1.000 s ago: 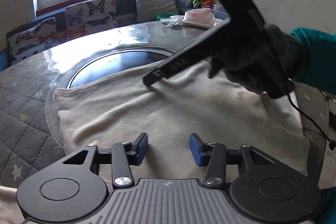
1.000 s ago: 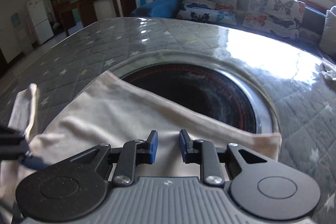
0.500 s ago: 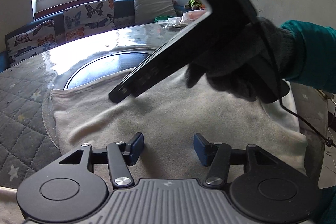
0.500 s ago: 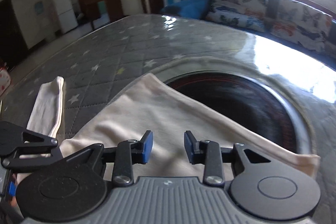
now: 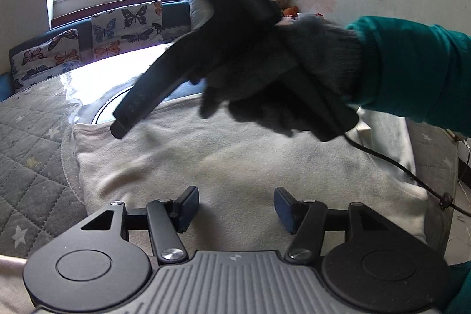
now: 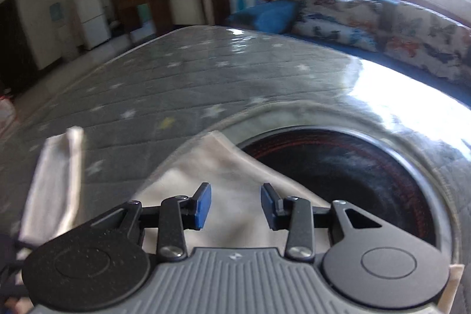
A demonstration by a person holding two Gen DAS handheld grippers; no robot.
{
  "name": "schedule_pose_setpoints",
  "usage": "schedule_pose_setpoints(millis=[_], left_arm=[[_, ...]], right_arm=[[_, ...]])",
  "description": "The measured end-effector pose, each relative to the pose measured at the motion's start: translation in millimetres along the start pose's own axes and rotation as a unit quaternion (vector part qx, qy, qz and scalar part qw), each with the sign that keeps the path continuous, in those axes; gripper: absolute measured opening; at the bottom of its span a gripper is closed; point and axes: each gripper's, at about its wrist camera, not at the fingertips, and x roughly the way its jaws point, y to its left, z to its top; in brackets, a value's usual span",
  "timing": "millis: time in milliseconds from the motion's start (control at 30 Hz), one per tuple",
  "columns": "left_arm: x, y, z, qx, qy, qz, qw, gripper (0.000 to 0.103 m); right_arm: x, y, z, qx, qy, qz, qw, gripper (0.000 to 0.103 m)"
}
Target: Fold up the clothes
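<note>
A cream garment (image 5: pixel 235 161) lies flat on the table, folded into a rectangle, its far edge over a dark round inset. My left gripper (image 5: pixel 235 208) is open and empty, just above the garment's near edge. My right gripper (image 6: pixel 235 205) is open and empty, above the garment's far left corner (image 6: pixel 215 167). In the left wrist view the right gripper's body (image 5: pixel 164 84), held by a gloved hand, hangs over the garment's far left part. A cream strip of cloth (image 6: pixel 56 184), perhaps a sleeve, lies at the left.
The table has a grey quilted star cover (image 6: pixel 176 78) and a dark round inset (image 6: pixel 347 167). A blue sofa with butterfly cushions (image 5: pixel 123 25) runs behind it. A cable (image 5: pixel 412 175) trails from the right gripper. A white fridge (image 6: pixel 91 13) and cabinets stand far off.
The right gripper has swung left over the garment toward its far left corner and its jaws have opened wider. The left gripper has opened a little and stayed near the near edge.
</note>
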Motion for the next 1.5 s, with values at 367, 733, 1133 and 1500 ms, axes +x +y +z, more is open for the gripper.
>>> schedule_pose_setpoints(millis=[367, 733, 1133, 1500], left_arm=[[-22, 0, -16, -0.014, 0.003, 0.008, 0.9999, 0.064], [-38, -4, -28, -0.03, -0.011, 0.018, 0.9993, 0.067], [-53, 24, -39, -0.057, -0.011, 0.052, 0.997, 0.066], [-46, 17, -29, -0.044, 0.004, 0.065, 0.9969, 0.067]], right_arm=[[22, 26, 1, -0.015, 0.008, -0.011, 1.0, 0.038], [19, 19, 17, -0.003, 0.008, -0.017, 1.0, 0.039], [-93, -14, -78, 0.021, 0.03, -0.049, 0.998, 0.039], [-141, -54, -121, 0.097, -0.015, -0.081, 0.992, 0.039]])
